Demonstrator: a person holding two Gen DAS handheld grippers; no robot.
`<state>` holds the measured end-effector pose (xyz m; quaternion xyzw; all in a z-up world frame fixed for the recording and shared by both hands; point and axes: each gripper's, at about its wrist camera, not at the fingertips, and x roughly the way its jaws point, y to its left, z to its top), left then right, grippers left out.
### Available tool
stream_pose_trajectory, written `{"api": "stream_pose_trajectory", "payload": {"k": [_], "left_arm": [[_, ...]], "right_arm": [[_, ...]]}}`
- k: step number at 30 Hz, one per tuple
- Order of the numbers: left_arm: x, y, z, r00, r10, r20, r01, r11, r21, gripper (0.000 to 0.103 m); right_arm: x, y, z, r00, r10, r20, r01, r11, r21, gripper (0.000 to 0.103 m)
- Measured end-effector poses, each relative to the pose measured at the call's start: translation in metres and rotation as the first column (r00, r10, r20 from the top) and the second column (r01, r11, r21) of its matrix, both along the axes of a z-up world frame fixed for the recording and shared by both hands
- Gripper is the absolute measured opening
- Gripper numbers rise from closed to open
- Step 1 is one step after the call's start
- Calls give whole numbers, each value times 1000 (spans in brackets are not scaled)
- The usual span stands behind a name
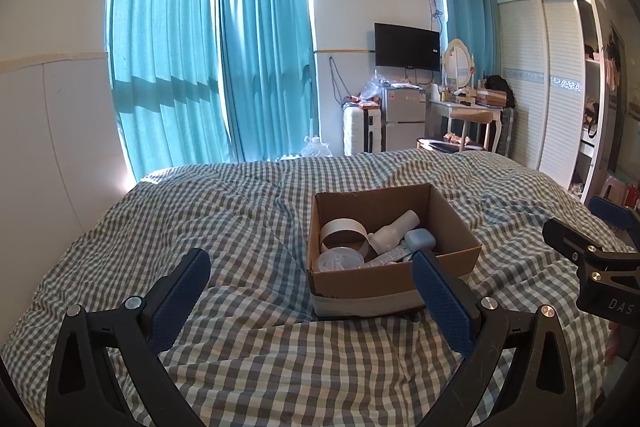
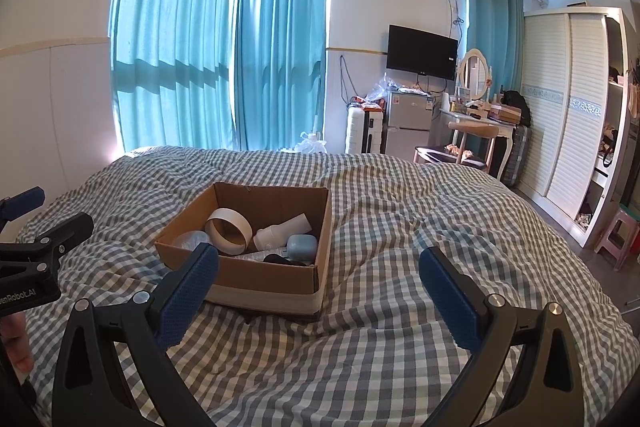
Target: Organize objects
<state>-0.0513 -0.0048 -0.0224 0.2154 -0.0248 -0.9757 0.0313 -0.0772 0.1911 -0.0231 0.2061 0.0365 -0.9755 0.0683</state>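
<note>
Bedding in a grey-and-white check covers the bed [image 1: 248, 211] that fills the lower half of both views, with teal curtains [image 1: 168, 67] hanging across the upper left of the frame and a white wardrobe [image 2: 568, 107] at the right edge. Near the middle of the bed sits an open cardboard box [image 1: 394, 277], right of centre in the left wrist view and left of centre in the right wrist view. Inside it lie a white tape roll [image 2: 230, 229], a white bottle [image 2: 282, 231] on its side, a pale blue case [image 2: 302, 245] toward the near right corner, and a clear plastic item [image 1: 340, 259] at the near left. The left tongs [image 1: 310, 303] hover low in the foreground just before the box, blue-padded fingers spread wide apart and empty. The right tongs [image 2: 318, 301] hang likewise, spread wide and holding nothing, with one finger [image 2: 192, 287] overlapping the box's near left corner in the view.
</note>
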Motion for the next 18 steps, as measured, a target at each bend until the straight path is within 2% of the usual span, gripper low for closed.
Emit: {"api": "stream_pose_trajectory", "payload": {"k": [18], "left_arm": [[-1,-4,1,1000,10,-7,-10,1000,5,103]], "right_arm": [[-1,1,-3,1000,-2,10,2,1000,1,101]]}}
